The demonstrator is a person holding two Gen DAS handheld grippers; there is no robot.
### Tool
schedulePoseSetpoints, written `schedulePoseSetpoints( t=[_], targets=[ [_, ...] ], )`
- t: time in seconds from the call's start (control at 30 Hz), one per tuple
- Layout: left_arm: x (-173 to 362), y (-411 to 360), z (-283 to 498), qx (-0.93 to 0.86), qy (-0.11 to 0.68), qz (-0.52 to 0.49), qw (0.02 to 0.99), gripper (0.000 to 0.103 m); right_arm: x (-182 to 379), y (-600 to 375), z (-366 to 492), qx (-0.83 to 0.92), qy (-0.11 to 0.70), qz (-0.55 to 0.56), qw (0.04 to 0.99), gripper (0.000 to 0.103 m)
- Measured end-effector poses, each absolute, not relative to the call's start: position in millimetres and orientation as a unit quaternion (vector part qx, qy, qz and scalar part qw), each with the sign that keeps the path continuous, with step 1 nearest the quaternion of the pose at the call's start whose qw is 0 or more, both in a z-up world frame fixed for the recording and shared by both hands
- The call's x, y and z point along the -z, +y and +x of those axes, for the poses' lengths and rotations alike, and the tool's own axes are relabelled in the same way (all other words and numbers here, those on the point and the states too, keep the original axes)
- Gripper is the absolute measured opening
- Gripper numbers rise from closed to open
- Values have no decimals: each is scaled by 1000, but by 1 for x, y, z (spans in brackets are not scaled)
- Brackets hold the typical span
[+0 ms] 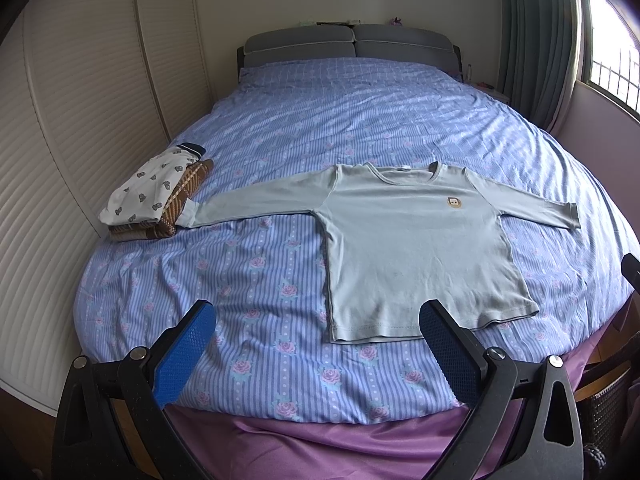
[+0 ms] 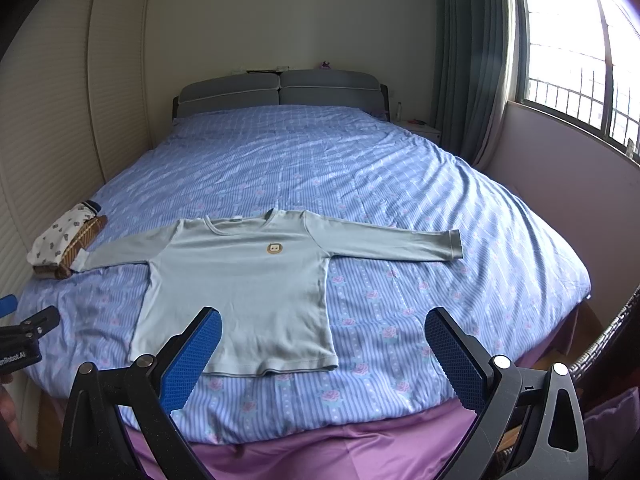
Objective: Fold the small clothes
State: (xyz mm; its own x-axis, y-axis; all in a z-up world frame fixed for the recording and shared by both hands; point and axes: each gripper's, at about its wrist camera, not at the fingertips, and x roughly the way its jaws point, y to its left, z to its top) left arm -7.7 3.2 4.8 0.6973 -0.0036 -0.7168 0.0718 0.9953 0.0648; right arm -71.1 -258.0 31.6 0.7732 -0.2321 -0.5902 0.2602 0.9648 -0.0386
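Observation:
A pale green long-sleeved shirt lies flat and face up on the bed, both sleeves spread out, a small round badge on its chest. My left gripper hovers open above the bed's front edge, its right finger over the shirt's hem. My right gripper is open too, with its left finger over the hem's lower part. Neither gripper holds anything. The left gripper's tip shows at the right wrist view's left edge.
A stack of folded clothes sits at the bed's left side, touching the shirt's left cuff. The bed has a blue striped flowered cover over a purple skirt. A wardrobe stands left; a window and a wicker basket right.

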Motion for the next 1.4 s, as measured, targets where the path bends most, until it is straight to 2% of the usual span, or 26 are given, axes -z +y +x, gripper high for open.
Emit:
schedulePoseSetpoints(
  t=[0.9,1.4],
  targets=[
    [1,4,5,19,390,43,920,103,-23,-257,-63,128,316,22,940,102],
    [29,82,85,-44,378,22,925,103,-7,-196,31,67,306,27,949,102]
  ],
)
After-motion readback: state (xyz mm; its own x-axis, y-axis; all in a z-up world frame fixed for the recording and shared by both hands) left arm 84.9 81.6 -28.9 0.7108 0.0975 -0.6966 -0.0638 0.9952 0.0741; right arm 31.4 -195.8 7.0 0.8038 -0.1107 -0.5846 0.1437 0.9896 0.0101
